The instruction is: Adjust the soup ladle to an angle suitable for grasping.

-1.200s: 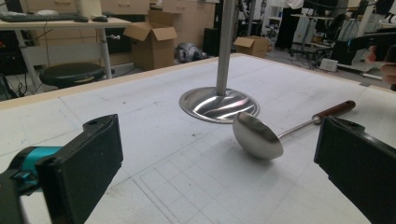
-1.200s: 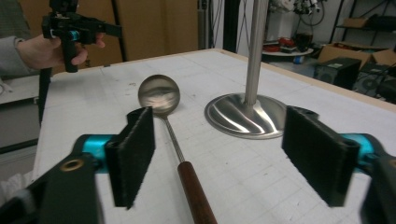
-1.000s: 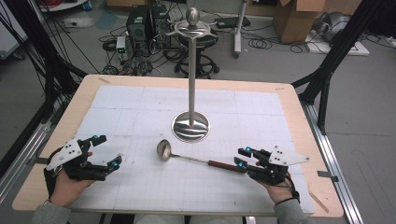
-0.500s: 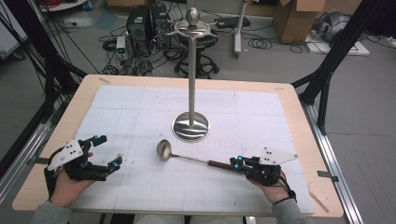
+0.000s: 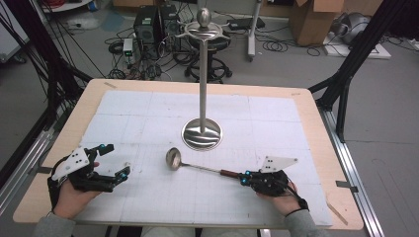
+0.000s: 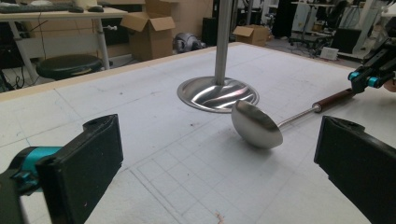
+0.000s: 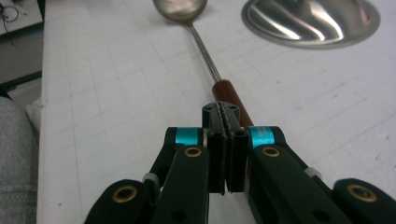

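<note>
The ladle (image 5: 200,167) lies near the table's (image 5: 316,123) front edge; the right gripper (image 5: 245,178) pinches its brown handle to lift it, while the left gripper (image 5: 114,165) waits with jaws apart.

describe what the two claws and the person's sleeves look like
Both claws are black. The left claw carries a white plate dotted with dark holes; the right claw has a plain grey three-cornered plate. Each has small teal-blue accents near the jaws, and the right gripper view shows brass-coloured rivets on the links. The jaws are flat black blocks. The sleeves are grey.
</note>
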### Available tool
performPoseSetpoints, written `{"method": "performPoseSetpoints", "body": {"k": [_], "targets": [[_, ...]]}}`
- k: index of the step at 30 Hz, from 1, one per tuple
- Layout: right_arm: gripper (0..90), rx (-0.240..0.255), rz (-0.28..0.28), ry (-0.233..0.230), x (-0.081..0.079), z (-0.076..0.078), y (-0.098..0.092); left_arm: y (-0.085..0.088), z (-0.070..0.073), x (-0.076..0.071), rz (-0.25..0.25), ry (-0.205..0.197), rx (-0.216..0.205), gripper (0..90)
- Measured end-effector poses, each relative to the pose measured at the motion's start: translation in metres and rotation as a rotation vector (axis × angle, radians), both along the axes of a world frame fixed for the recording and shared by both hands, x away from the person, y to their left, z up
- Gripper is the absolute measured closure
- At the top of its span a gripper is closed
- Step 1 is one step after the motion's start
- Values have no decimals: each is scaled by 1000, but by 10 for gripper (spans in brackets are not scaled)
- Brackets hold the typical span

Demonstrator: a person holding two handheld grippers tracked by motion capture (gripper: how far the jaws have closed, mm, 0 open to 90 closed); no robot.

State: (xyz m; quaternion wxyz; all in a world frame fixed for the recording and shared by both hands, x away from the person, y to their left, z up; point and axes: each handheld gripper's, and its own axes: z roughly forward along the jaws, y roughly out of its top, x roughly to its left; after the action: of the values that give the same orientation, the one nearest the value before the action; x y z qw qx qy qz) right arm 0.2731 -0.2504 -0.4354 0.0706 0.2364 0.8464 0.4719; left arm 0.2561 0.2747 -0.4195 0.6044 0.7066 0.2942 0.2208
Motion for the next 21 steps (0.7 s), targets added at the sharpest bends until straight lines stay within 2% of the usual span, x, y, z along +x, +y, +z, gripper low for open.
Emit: {"method": "performPoseSetpoints", "body": {"k": [1, 4, 10, 18, 21], "targets": [[896, -19, 4, 18, 2, -3, 0, 0, 0, 0, 1, -1, 0, 17], [896, -24, -4, 48, 6, -6, -3, 0, 0, 0, 10, -11, 6, 17], [896, -50, 2, 81, 9, -11, -3, 0, 0, 0, 13, -9, 10, 17], [897, -78, -1, 69, 10, -12, -1, -1, -1, 1, 14, -1, 17, 17], [897, -93, -13, 43, 11, -13, 0, -1, -1, 1, 14, 1, 22, 17]]}}
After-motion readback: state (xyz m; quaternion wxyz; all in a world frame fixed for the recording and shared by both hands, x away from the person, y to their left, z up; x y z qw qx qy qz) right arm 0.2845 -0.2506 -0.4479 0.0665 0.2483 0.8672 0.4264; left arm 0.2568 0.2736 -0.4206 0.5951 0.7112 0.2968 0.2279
